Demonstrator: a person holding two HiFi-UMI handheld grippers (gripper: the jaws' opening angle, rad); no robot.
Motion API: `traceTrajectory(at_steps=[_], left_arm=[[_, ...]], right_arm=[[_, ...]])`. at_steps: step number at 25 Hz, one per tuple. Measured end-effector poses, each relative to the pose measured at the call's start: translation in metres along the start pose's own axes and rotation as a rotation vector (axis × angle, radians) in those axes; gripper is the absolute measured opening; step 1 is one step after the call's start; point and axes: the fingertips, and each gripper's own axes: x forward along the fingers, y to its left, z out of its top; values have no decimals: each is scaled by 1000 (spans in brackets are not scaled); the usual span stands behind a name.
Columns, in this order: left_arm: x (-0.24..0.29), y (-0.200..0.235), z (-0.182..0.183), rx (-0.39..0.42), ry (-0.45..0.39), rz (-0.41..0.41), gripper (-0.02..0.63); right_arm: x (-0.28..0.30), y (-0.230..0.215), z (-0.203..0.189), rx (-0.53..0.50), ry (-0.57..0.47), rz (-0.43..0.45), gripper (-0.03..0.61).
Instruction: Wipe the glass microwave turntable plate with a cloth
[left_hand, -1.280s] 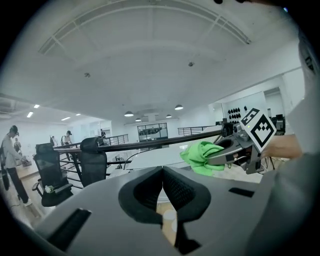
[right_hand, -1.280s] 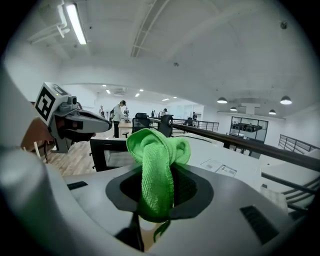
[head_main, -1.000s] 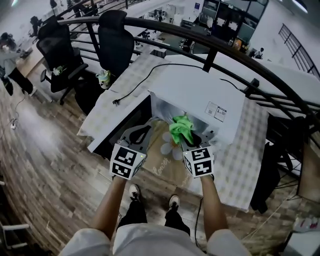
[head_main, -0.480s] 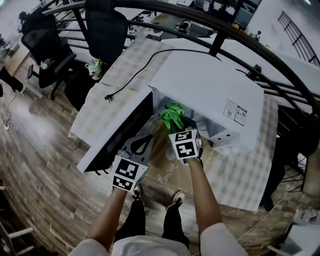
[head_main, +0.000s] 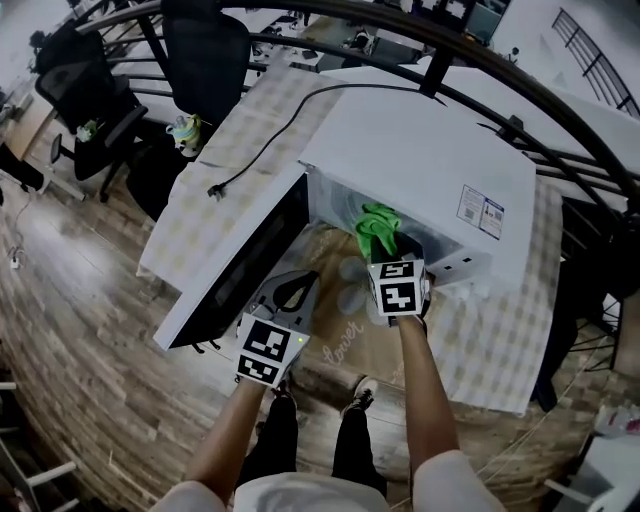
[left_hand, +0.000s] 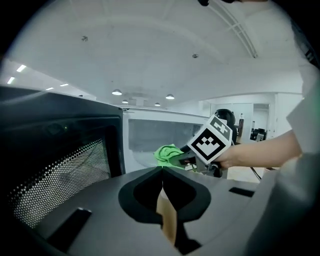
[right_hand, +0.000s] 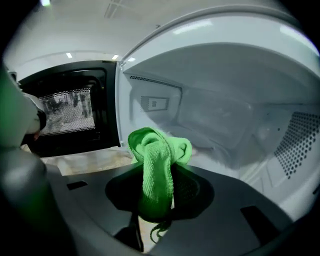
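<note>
Right gripper view, item one: right gripper (right_hand: 156, 172), clenched on a green cloth (right_hand: 159, 147). The fabric is bunched and stands up out of the jaws at lower centre of the frame, so that, as I judge it, a soft wad leads instead of bare jaw. Item two: white microwave (right_hand: 210, 80), its cavity filling the right half, with the door (right_hand: 75, 115) swung wide at left to give me a straight reach in. Item three: glass turntable plate (right_hand: 220, 145), a pale translucent shape on the cavity floor at centre right, just beyond the cloth. Its rim is too faint to trace, and I cannot tell whether the cloth touches it. Item four: left gripper (left_hand: 162, 169), jaws pressed together on nothing. In the head view it sits at lower centre over the tan mat (head_main: 345, 345), beside the door and apart from the cavity mouth. I judge it is parked there to keep the opening free for the cloth hand.
</note>
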Motion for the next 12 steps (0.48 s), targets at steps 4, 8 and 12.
traceTrajectory(at_steps=[4, 8, 12], left_arm=[[7, -5, 1, -7, -4, -16, 17], [13, -8, 3, -11, -11, -32, 17], [11, -6, 9, -11, -14, -41, 17]], right_arm=[[-13, -37, -19, 35, 26, -92, 127], [-23, -55, -29, 73, 59, -146, 126], [-24, -47, -16, 86, 43, -141, 127]])
